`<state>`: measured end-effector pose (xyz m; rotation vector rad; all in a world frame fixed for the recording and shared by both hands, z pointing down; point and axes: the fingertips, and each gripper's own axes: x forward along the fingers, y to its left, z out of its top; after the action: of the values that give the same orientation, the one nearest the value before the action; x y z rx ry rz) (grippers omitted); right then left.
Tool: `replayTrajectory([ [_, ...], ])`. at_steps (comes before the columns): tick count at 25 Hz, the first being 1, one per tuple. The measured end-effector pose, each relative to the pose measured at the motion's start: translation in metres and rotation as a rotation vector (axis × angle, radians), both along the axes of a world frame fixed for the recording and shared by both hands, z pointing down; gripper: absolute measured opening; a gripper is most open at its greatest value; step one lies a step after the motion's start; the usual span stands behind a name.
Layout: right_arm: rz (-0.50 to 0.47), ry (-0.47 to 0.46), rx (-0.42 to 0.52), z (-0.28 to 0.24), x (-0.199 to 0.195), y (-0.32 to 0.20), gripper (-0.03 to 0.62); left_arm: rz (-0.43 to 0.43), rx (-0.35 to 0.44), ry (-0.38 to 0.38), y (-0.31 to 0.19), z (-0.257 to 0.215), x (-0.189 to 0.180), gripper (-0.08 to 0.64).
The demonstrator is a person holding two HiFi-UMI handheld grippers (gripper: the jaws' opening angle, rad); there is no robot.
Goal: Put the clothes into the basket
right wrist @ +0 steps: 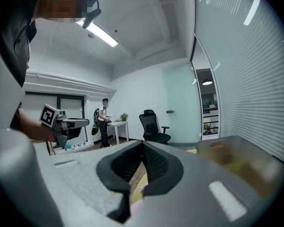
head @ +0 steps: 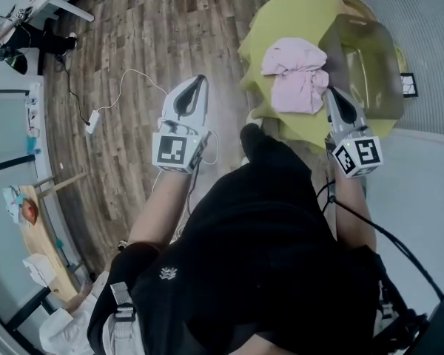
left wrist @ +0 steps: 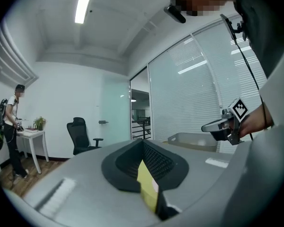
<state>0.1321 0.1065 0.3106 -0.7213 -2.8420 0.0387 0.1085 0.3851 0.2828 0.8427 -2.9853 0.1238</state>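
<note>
The person's black top [head: 266, 235] fills the near part of the head view, with both arms reaching out past it. The right gripper [head: 328, 92] has its jaws pressed together with nothing between them. Its tip lies at the near right edge of the pink garment [head: 294, 76], though I cannot tell whether it touches. The left gripper [head: 200, 81] is likewise closed and empty. It hangs over the wooden floor [head: 133, 35], well to the left of the table.

The pink garment lies crumpled in a loose heap on the yellow-green cloth [head: 281, 21]. It sits just left of the translucent basket [head: 377, 43] and seems to rest against its wall. No clothing shows inside the basket.

The garment looks light, soft and limp, so it should sag and trail when lifted, and it is in no way fragile. A raised fold near the middle of the heap would probably be the best place to pinch, since it gathers several layers. A hold on an edge might let the rest drag across the cloth or catch on the basket rim.
</note>
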Motion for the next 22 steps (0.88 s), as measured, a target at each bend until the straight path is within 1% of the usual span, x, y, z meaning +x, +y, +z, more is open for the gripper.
replayTrajectory([
  [2,-0.006,-0.013,-0.012,-0.003,-0.016,0.005,0.002,-0.004,-0.009,0.001,0.002,-0.004,-0.010,0.005],
  [5,-0.023,-0.021,-0.040,0.000,-0.056,0.009,0.002,-0.010,-0.039,0.014,0.001,-0.004,-0.036,0.005],
  [8,-0.037,-0.052,-0.072,0.002,-0.106,0.003,0.002,-0.004,-0.075,0.013,-0.009,-0.002,-0.075,0.005],
  [10,-0.041,-0.066,-0.089,-0.003,-0.139,0.000,0.002,-0.012,-0.076,0.023,-0.015,-0.006,-0.108,0.005],
  [12,-0.038,-0.064,-0.107,-0.009,-0.163,0.003,0.002,-0.009,-0.081,0.038,-0.019,-0.013,-0.136,0.005],
  [14,-0.021,-0.059,-0.127,-0.012,-0.176,0.005,0.002,0.027,-0.107,0.035,-0.029,-0.021,-0.157,0.005],
  [16,-0.001,-0.061,-0.134,-0.010,-0.186,-0.002,0.002,0.085,-0.132,0.023,-0.050,-0.025,-0.176,0.005],
  [20,0.058,-0.067,-0.147,0.005,-0.203,-0.032,0.002,0.174,-0.125,0.029,-0.100,-0.016,-0.214,0.005],
  [22,0.096,-0.074,-0.161,0.006,-0.205,-0.044,0.002,0.236,-0.174,0.010,-0.124,-0.012,-0.225,0.005],
])
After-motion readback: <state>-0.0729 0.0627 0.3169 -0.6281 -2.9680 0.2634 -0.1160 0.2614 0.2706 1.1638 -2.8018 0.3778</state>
